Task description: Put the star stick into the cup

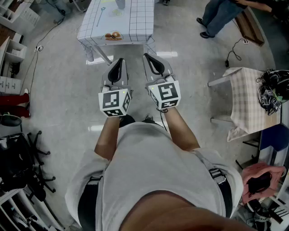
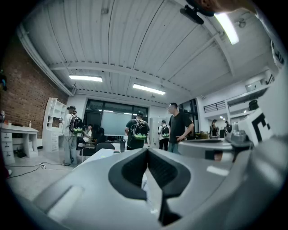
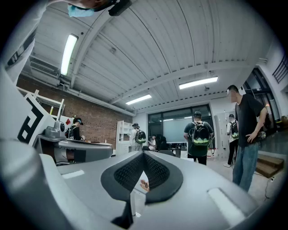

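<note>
Approach step: my left claw [image 1: 119, 61] and right claw [image 1: 147, 57] are both closed and empty, well short of the cup [image 1: 120, 3]; the star stick [image 1: 103, 11] lies left of it on the worktop [image 1: 137, 25], so next I move in and open one

A grey concrete floor [image 1: 58, 90] spreads under a desk [image 1: 135, 22] in grid-patterned cloth and a small checked-cloth table [image 1: 246, 99]. A brick wall [image 2: 24, 85] stands at one side — white shelves [image 2: 54, 123] near it. Strip lights [image 2: 85, 78] run along a ribbed white ceiling [image 2: 135, 36] — dark windows [image 2: 114, 122] beyond.
</note>
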A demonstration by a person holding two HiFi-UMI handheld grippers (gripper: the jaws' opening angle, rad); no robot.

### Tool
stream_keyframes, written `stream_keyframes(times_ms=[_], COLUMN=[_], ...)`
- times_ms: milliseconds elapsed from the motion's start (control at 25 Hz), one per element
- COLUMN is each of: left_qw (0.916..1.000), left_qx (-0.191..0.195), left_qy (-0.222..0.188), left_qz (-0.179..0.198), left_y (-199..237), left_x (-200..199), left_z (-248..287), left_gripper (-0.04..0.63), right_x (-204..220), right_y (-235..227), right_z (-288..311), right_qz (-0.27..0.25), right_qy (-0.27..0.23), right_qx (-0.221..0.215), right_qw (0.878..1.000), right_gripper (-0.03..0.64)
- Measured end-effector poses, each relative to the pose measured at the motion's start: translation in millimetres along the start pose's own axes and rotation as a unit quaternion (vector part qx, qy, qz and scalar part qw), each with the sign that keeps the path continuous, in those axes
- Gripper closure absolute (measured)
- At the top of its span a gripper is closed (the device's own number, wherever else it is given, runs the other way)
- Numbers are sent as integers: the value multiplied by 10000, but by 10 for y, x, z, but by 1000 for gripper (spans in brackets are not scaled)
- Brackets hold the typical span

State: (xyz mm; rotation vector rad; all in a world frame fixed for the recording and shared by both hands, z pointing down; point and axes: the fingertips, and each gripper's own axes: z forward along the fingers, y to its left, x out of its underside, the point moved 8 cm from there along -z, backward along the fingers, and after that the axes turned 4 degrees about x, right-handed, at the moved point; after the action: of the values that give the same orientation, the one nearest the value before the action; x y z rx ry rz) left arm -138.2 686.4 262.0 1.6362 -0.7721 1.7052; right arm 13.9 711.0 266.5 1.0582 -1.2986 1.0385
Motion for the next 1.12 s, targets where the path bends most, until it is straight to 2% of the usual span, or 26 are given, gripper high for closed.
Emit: stream_keyframes(times_ms=[280,480,720,880,1120], left_qw=[10000,9998,9991,9990,9977], left_qx=[7,-97,-60,-13,36], left_qy=[74,137,362,401,604], left_qz=[28,-108,-195,-197,-306], left_y=[-7,226,574,952,1833], left_x=[48,118,287,337,302], left_z=[35,133,481,817,1471], left_gripper=[592,593,592,592,593], right_x=[60,157,306,391,370], right_y=[-31,35,-28,-71,-39], right_z=[69,273,716,1246,2345], right_qz=[14,-3,-134,-79,-102], right_qy=[93,201,465,589,803], right_qx=[-59,-236,-227,-306,-414], right_qw=[9999,9995,9986,9978,9959], right_gripper=[618,618,618,618,618])
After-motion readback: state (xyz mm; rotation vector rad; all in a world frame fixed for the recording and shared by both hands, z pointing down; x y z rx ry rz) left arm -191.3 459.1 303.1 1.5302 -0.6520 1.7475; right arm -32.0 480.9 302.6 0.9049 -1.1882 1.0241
